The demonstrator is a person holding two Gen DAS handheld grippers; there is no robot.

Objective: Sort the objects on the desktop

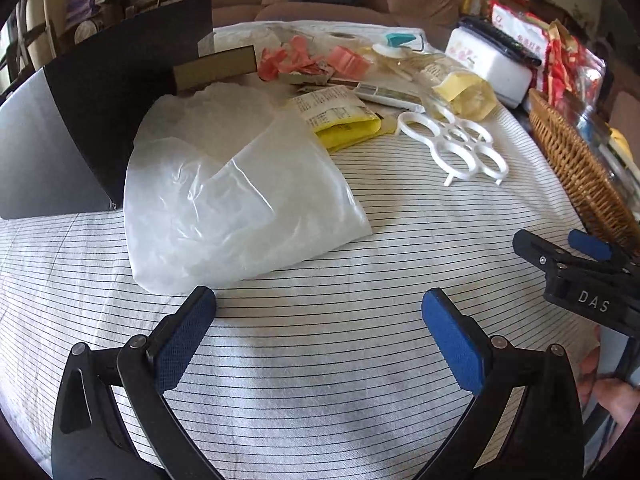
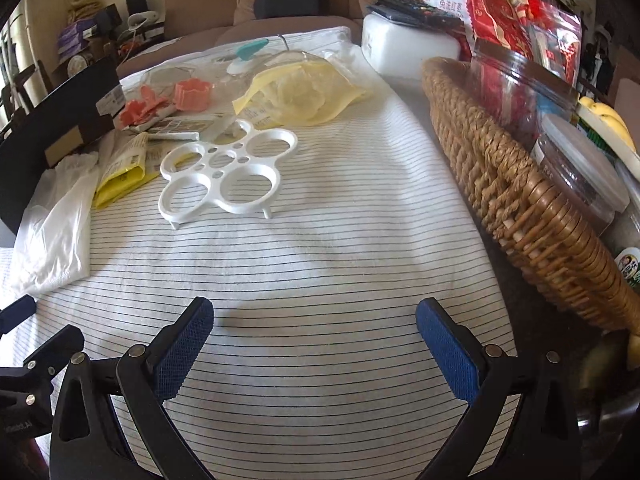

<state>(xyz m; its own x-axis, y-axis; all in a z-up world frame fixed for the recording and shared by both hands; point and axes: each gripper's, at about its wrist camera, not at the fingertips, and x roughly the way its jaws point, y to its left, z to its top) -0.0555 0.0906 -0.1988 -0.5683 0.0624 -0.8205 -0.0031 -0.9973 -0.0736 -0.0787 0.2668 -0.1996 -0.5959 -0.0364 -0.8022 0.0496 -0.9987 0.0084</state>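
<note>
Striped cloth (image 1: 360, 240) spread over the tabletop, black lines on white, bare along the near edge.
Wicker basket (image 2: 500, 184) stood along the right edge, packed with red snack bags and plastic jars.
Black board (image 1: 100, 92) leaned at the left edge, a cardboard strip just beside it.
Translucent plastic bag (image 1: 224, 200) lay crumpled left of centre, overlapping one corner of the yellow packet (image 1: 340, 120).
White storage box (image 2: 404, 46) sat at the far right corner, dark items stacked on top.
White egg rack (image 2: 224, 172) rested on short legs near the centre of the cloth, just beside the yellow packet, well apart from both grippers.
Pale yellow bag (image 2: 304, 96) lay behind the rack, toward the far edge.
Pink wrappers (image 2: 160, 102) scattered at the far left, among paper scraps.
Left gripper (image 1: 320, 340) held over the near edge, blue pads spread wide, nothing between them.
Right gripper (image 2: 314, 344) likewise held over the near edge, pads spread wide, nothing gripped; seen from the left wrist view at the right border, near the basket.
</note>
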